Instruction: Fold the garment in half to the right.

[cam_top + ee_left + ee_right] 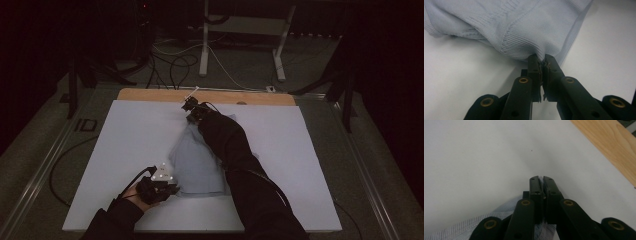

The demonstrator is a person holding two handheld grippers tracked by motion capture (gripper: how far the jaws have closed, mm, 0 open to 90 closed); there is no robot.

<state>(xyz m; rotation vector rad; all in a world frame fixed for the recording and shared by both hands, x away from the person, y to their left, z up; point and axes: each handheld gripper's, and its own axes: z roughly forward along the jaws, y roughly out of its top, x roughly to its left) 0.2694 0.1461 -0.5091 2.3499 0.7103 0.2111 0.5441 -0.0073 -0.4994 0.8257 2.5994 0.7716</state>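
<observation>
A pale blue knitted garment [197, 162] lies folded in the middle of the white table cover [130, 145]. My left gripper [172, 189] is at its near left corner, shut on the ribbed edge of the garment [524, 32]; the jaws [542, 60] pinch the fabric between them. My right gripper [190, 107] reaches over the garment's far end, shut on a thin edge of the garment [474, 223] that shows between its jaws [541, 178]. The right sleeve hides part of the cloth.
A wooden strip [210, 96] of the table shows beyond the white cover's far edge [609, 142]. Cables [175, 60] and white table legs [204, 40] stand on the dark floor behind. Bare white cover lies left and right of the garment.
</observation>
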